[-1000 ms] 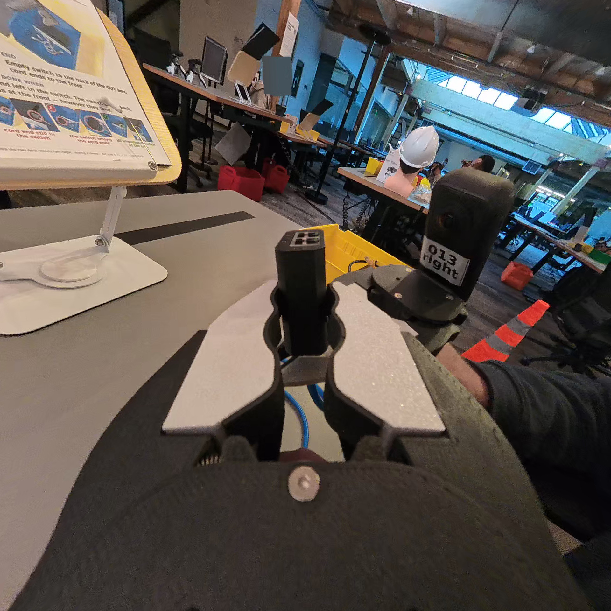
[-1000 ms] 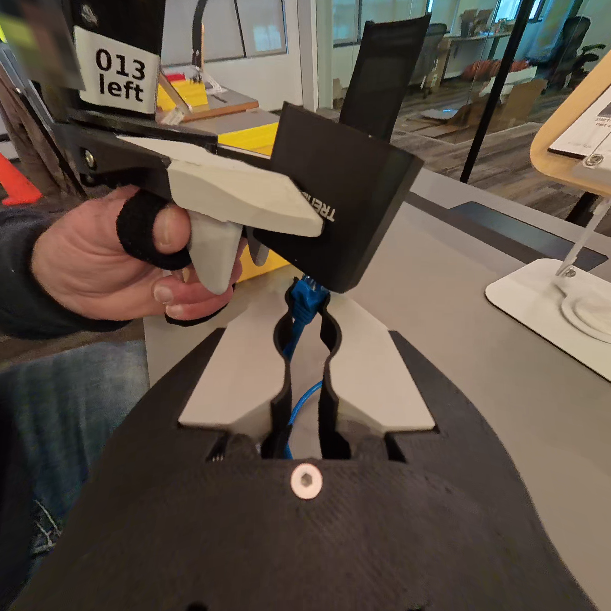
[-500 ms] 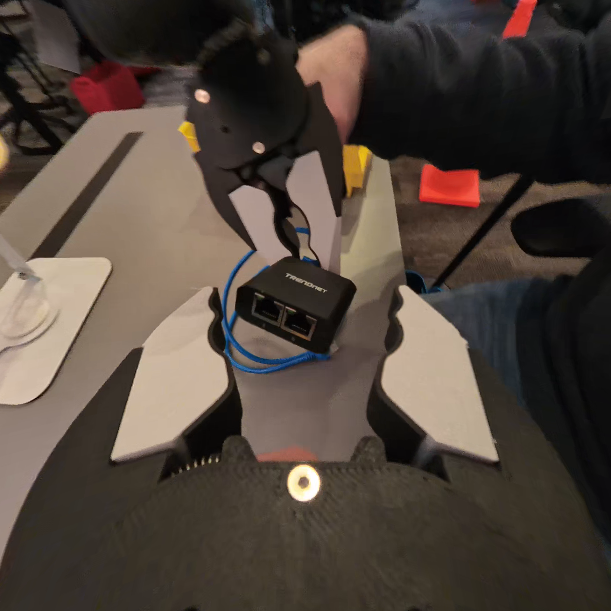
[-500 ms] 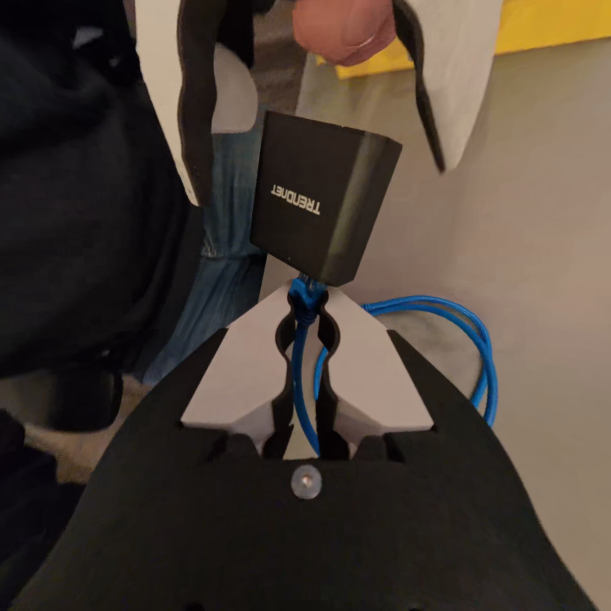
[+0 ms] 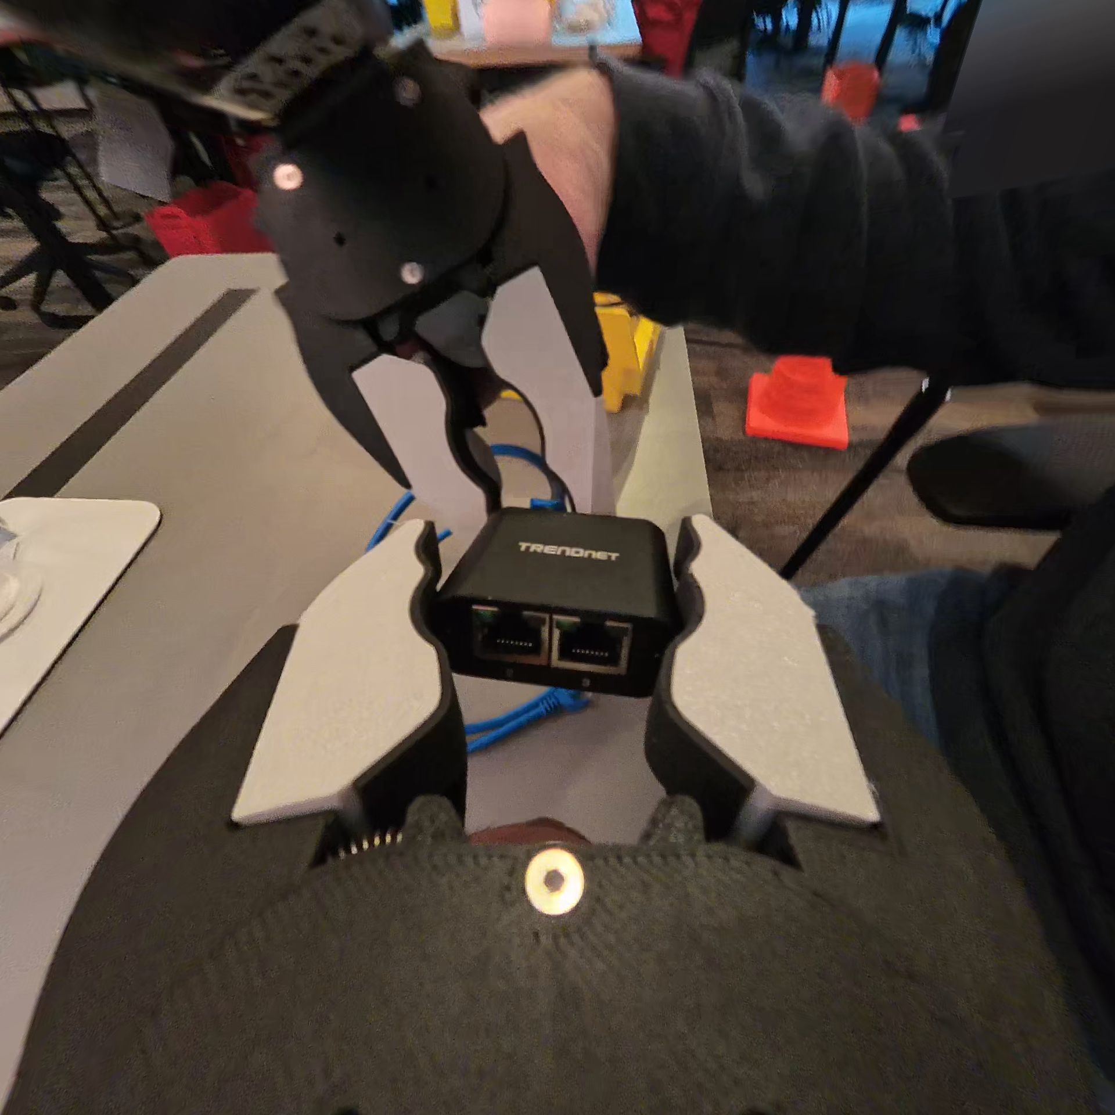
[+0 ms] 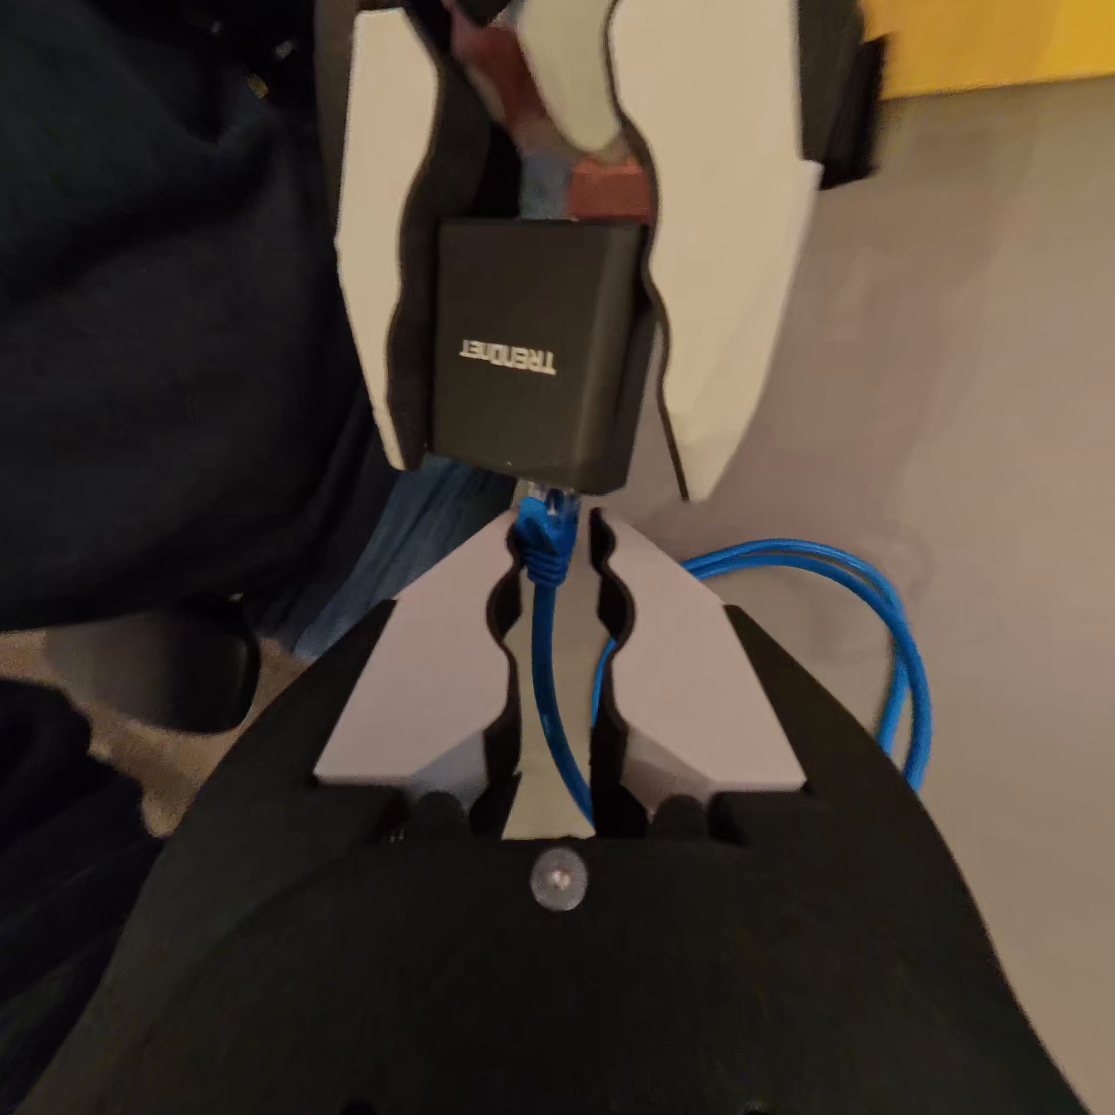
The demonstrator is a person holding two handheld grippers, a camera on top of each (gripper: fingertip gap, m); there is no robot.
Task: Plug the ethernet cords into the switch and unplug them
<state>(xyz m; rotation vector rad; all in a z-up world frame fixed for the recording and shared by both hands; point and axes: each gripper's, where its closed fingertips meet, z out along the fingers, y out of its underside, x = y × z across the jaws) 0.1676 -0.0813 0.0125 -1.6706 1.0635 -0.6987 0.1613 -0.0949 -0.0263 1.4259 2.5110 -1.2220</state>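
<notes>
A small black switch (image 5: 561, 579) is level just over the grey table (image 5: 211, 543), with two empty ports facing my left camera. My left gripper (image 5: 555, 531) is shut on its two sides. It also shows in the right wrist view (image 6: 552, 476), clamping the switch (image 6: 531, 350). My right gripper (image 6: 552, 519) is shut on a blue ethernet plug (image 6: 546, 531) seated in the switch's far face. In the left wrist view the right gripper (image 5: 495, 495) points down behind the switch. The blue cord (image 6: 893, 633) loops on the table, and its other plug (image 5: 555, 703) lies loose under the switch.
A white stand base (image 5: 60, 573) lies at the left. A yellow bin (image 5: 627, 356) stands at the table's far end. The table's right edge (image 5: 694, 458) is close to the switch, with an orange cone (image 5: 796, 404) and a person's leg (image 5: 875, 633) beyond it. The left gripper's tips are roughly 4 cm from the right gripper's.
My left gripper let go of the upright switch, the right set it flat on the table, and the left has now closed on its sides. The right kept hold of the plug.
</notes>
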